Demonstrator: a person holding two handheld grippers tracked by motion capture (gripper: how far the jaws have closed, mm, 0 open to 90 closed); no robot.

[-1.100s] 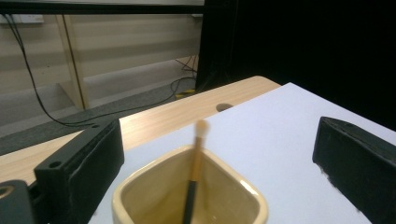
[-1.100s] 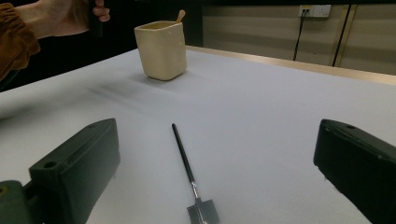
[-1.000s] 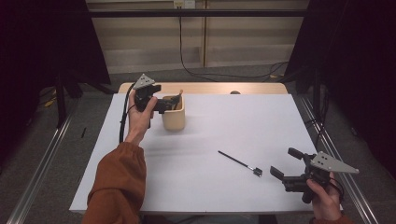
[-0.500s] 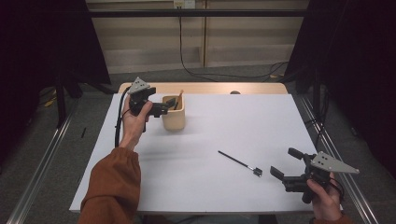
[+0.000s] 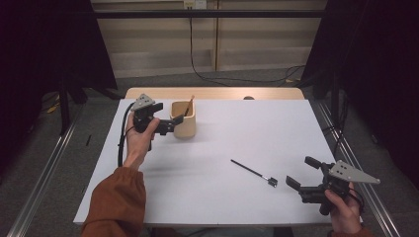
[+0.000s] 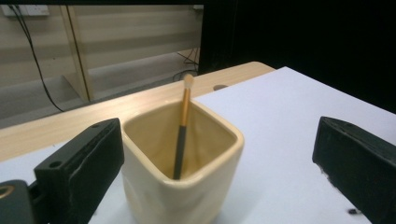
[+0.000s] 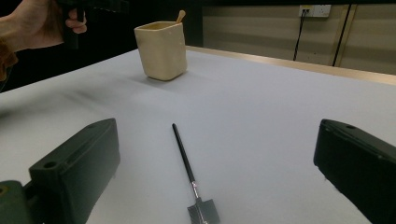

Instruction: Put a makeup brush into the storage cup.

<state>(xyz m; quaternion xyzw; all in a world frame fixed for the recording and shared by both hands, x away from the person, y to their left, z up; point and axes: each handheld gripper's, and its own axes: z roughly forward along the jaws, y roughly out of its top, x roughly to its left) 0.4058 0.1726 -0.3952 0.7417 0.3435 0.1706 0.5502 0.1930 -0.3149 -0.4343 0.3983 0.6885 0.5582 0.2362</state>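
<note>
A cream square cup [image 5: 184,124] [image 6: 182,163] [image 7: 161,50] stands at the table's far left with a gold-and-black makeup brush [image 5: 188,105] [image 6: 183,125] leaning inside it. My left gripper [image 5: 169,124] [image 6: 219,168] is held open just left of the cup, its jaws apart and nothing between them. A thin black brush with a flat head [image 5: 253,172] [image 7: 188,170] lies on the white table near the front right. My right gripper [image 5: 302,172] [image 7: 215,182] hovers open just right of that brush's head, jaws pointing at it.
The white sheet [image 5: 237,133] covers most of a wooden table, whose bare far edge [image 5: 212,93] shows behind it. Metal rails run along the floor on both sides. A cable trails from the left gripper down the forearm.
My left gripper has drawn back to the left, away from above the cup, leaving the gold-handled brush standing inside. The right gripper has stayed put.
</note>
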